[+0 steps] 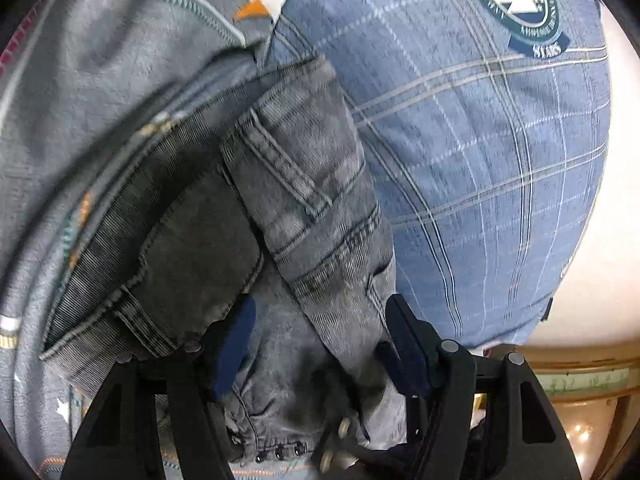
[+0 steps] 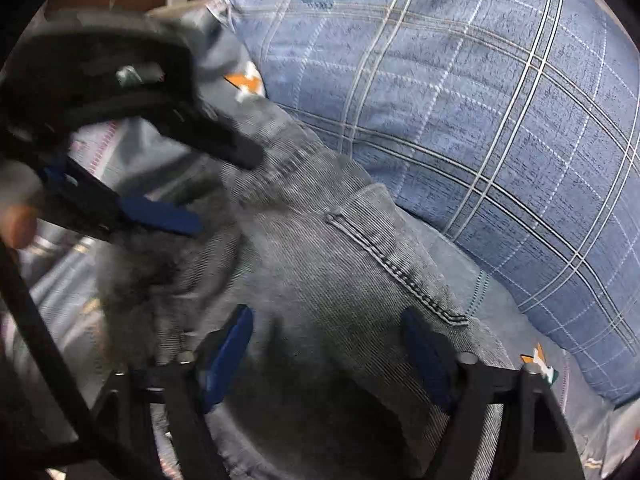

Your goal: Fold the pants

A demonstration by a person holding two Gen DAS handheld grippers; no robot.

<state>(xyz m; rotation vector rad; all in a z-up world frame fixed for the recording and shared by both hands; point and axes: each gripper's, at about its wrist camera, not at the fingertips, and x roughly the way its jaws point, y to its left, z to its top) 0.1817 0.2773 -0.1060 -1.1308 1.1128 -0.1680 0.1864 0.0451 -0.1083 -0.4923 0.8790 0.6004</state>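
L tool (image 1: 320, 344) part-open, grey jeans (image 1: 304, 184) bunched btwn its pads; R tool (image 2: 326, 344) part-open over jeans. 1 pr jeans, 1 plaid pillow (image 1: 480, 140).

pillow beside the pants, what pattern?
Blue plaid pillow with a round green crest; clearest in the right wrist view.

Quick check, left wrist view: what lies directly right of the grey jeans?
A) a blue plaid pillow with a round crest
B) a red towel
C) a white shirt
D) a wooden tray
A: the blue plaid pillow, its round crest at top, borders the grey jeans on their right side.
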